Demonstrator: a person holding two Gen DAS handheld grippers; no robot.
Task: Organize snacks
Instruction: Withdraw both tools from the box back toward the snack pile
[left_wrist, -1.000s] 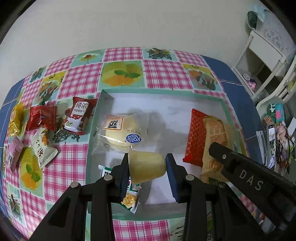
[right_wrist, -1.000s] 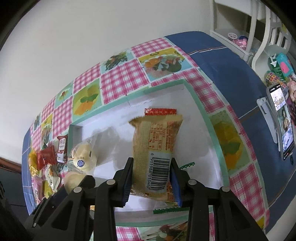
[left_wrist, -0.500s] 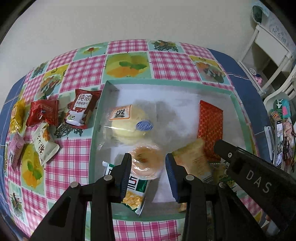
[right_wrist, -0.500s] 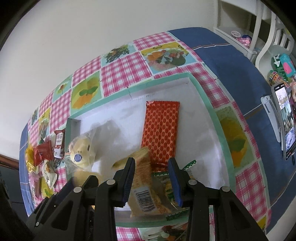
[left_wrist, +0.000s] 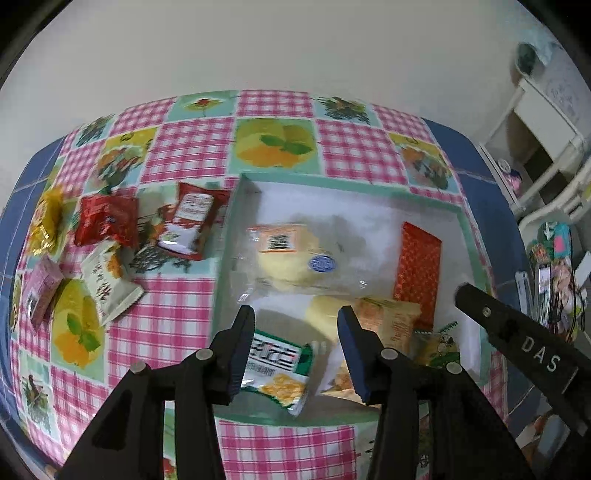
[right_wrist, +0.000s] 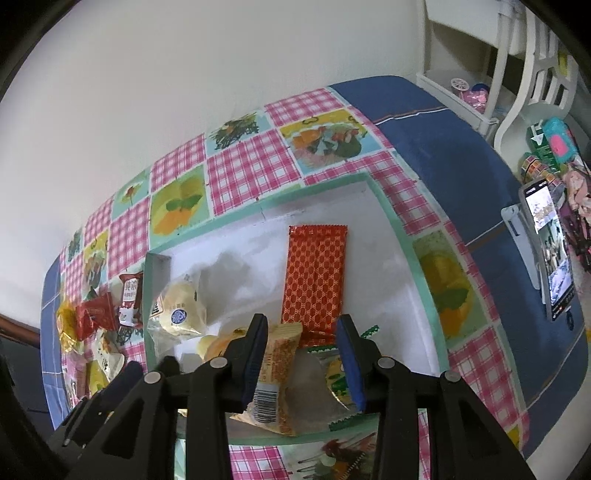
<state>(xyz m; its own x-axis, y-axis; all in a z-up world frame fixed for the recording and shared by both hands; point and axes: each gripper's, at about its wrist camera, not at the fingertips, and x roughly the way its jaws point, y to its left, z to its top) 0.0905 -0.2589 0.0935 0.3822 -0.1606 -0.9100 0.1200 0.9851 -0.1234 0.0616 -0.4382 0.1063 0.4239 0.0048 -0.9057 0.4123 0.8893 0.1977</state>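
Observation:
A green-rimmed white box (left_wrist: 467, 236) (right_wrist: 421, 280) lies on the checked tablecloth. In it lie a wrapped bun (left_wrist: 288, 254) (right_wrist: 177, 310), a yellow jelly cup (left_wrist: 325, 314), an orange-red packet (left_wrist: 419, 273) (right_wrist: 316, 273), a tan cracker packet (left_wrist: 388, 325) (right_wrist: 277, 365) and a green-white packet (left_wrist: 277, 365). My left gripper (left_wrist: 297, 349) is open and empty above the box's near side. My right gripper (right_wrist: 303, 356) is open and empty above the cracker packet.
Several loose snacks lie left of the box: a red-white sachet (left_wrist: 192, 221), a red packet (left_wrist: 105, 221), a gold one (left_wrist: 46, 221), a white one (left_wrist: 107, 280), a pink one (left_wrist: 40, 291). A phone on a stand (right_wrist: 550, 251) and white shelves (right_wrist: 480, 74) are to the right.
My left gripper let go of the yellow jelly cup, which now lies in the box. My right gripper let go of the cracker packet. Both grippers opened and pulled back.

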